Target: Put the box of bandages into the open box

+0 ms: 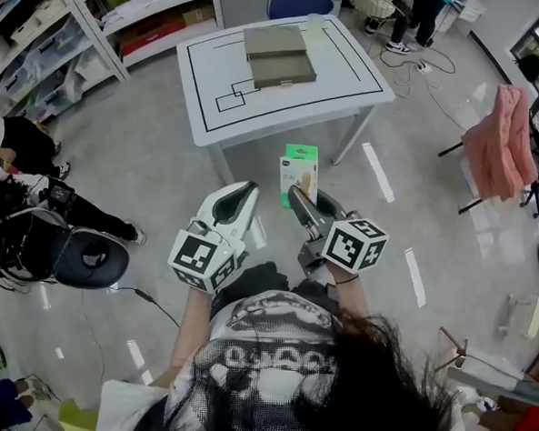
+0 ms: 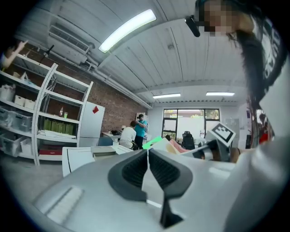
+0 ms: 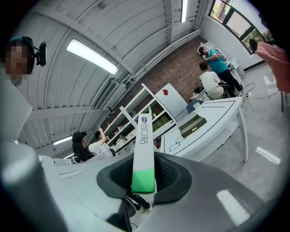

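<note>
Bandage box (image 1: pixel 299 171) sits clamped edge-on in your right tongs (image 1: pixel 295 195), held about level, short of the bench (image 1: pixel 212 106). Your left tongs (image 1: pixel 245 192) alongside, level, pressed together, empty.

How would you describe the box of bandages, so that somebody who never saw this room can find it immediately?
Find the white table with black lines, then look in front of its near edge. There the right gripper holds a slim box of bandages in its jaws. It is white with a green end, unlike the olive-brown open box on the table.
</note>
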{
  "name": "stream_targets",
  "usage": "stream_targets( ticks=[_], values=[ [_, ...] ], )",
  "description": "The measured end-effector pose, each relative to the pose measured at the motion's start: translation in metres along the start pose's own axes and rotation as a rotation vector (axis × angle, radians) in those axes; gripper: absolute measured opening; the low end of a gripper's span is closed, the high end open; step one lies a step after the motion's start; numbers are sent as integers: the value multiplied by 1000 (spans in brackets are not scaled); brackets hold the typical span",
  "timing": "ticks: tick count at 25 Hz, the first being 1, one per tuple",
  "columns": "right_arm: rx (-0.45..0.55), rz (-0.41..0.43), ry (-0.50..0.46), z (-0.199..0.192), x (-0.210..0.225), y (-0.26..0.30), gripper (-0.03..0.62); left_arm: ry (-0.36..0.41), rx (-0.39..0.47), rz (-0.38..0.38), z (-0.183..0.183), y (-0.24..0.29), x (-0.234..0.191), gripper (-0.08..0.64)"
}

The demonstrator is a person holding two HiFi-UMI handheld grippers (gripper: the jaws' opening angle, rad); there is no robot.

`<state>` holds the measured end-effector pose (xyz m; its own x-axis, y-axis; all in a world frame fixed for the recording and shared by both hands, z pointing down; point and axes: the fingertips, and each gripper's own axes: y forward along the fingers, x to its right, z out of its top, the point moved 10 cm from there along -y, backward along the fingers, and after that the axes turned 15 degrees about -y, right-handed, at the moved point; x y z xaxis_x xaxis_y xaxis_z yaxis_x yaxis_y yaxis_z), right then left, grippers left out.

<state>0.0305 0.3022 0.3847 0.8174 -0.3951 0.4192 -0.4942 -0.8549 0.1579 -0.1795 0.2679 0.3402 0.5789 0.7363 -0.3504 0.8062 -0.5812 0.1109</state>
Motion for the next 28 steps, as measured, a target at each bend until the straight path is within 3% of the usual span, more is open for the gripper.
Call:
stream_targets(
  ticks=[16,28],
  values=[
    [-30,-59,-2,-2,-10,35,86,-44,-14,-72,1,5,-48,0],
    [-60,0,33,21,57,96,86,-55,-29,13,9,63,-87,0]
  ],
)
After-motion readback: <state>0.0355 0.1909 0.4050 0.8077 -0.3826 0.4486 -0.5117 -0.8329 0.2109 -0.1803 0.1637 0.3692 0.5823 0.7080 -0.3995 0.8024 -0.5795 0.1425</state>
